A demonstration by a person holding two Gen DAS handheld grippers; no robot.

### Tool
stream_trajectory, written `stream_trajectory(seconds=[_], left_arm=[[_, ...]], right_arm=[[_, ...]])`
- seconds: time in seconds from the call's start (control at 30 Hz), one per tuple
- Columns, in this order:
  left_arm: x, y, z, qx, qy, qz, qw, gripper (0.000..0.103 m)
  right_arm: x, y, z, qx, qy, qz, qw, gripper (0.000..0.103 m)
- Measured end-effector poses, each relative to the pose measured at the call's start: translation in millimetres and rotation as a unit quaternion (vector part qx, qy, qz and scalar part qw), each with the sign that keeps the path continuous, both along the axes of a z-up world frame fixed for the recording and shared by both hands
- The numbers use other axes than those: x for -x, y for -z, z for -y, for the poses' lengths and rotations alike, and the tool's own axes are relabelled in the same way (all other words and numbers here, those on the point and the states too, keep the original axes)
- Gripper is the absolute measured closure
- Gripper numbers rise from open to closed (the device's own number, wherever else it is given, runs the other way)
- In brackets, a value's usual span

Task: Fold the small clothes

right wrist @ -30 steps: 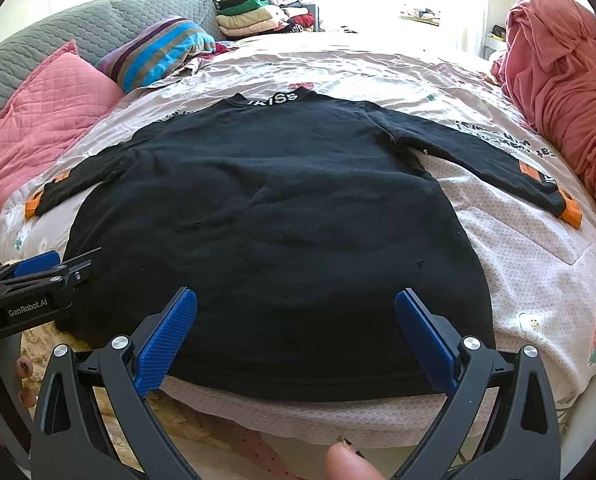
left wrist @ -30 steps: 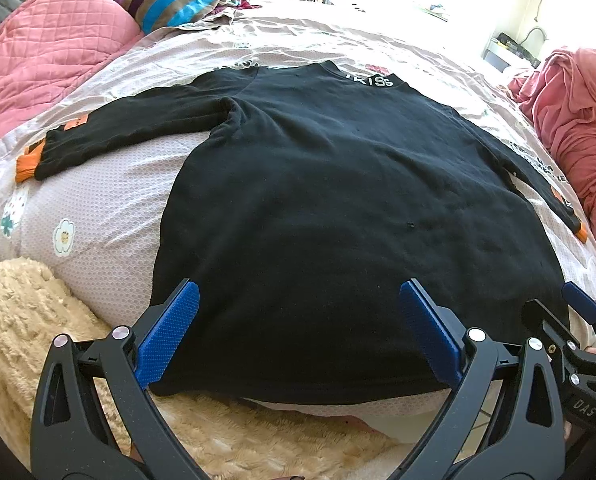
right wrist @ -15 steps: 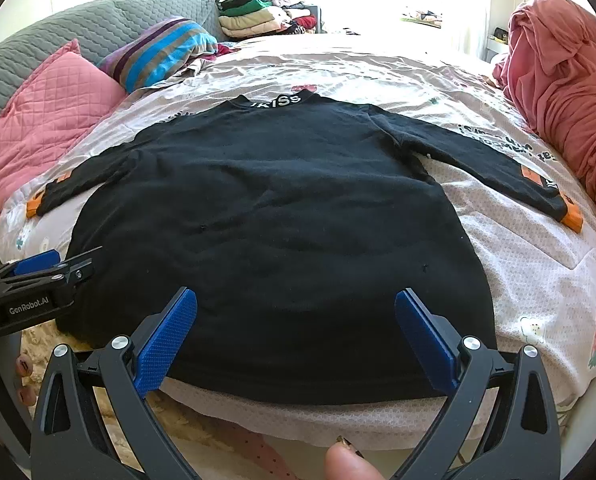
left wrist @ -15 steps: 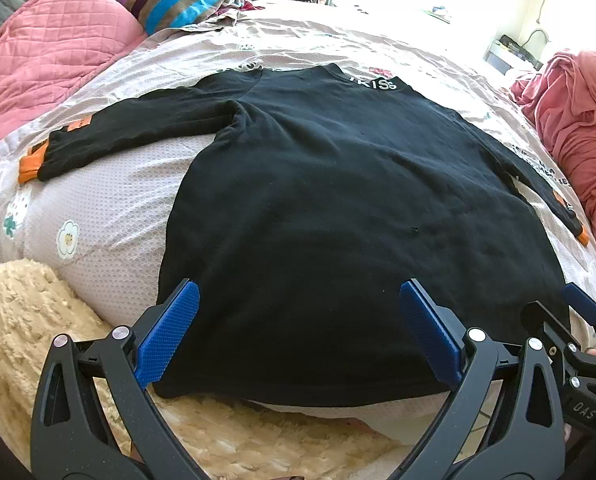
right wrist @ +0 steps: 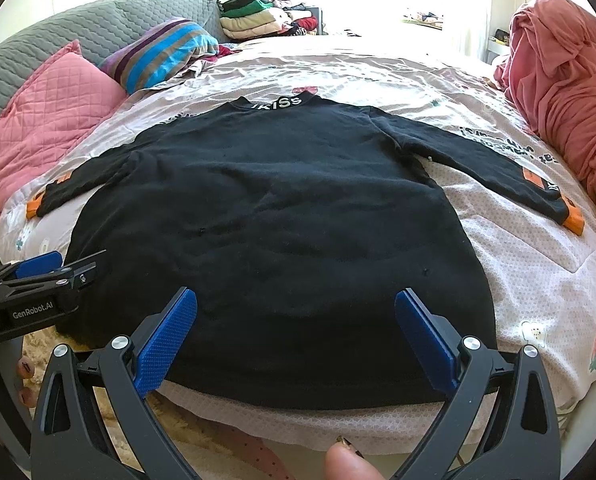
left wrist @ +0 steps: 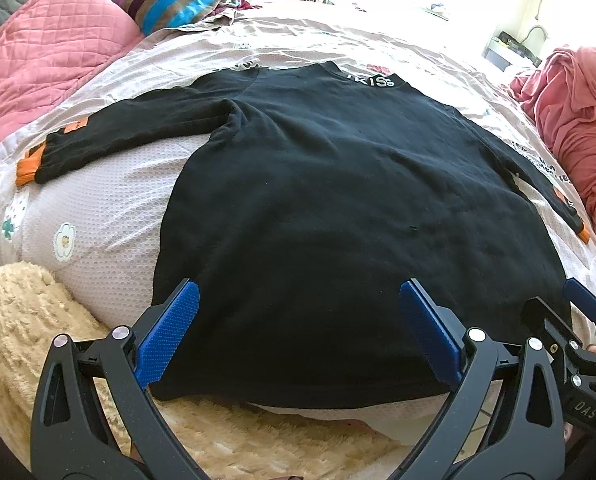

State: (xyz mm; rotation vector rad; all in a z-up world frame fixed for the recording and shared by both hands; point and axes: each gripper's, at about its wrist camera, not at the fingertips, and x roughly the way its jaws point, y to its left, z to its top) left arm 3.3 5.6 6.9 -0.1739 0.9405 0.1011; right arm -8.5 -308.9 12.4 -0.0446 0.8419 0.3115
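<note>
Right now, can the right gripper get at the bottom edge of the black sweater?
Probably yes. The right gripper is open and hovers just above the hem of the black sweater, which lies flat on the bed. Nothing sits between them; the left gripper is off to the side.

Both wrist cams sit low at the bed's (left wrist: 110,216) near edge, facing the pillows (fisheye, pretty close); left view sits further left; they share the black sweater (left wrist: 337,208) (right wrist: 282,224).
</note>
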Motion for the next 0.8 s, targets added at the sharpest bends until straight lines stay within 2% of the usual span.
stream_trajectory(seconds=[0.43,0.8], left_arm=[[-22,-7,-2,0.010,-0.007,0.003,0.9999,0.009],[-60,-18,-8,0.006,-0.011,0.007,0.9999,0.009]], right_arm=[[-24,-12,7,-0.010,0.007,0.023,1.000,0.004],[-69,-28,17,-0.026,0.034,0.045,0.998,0.004]])
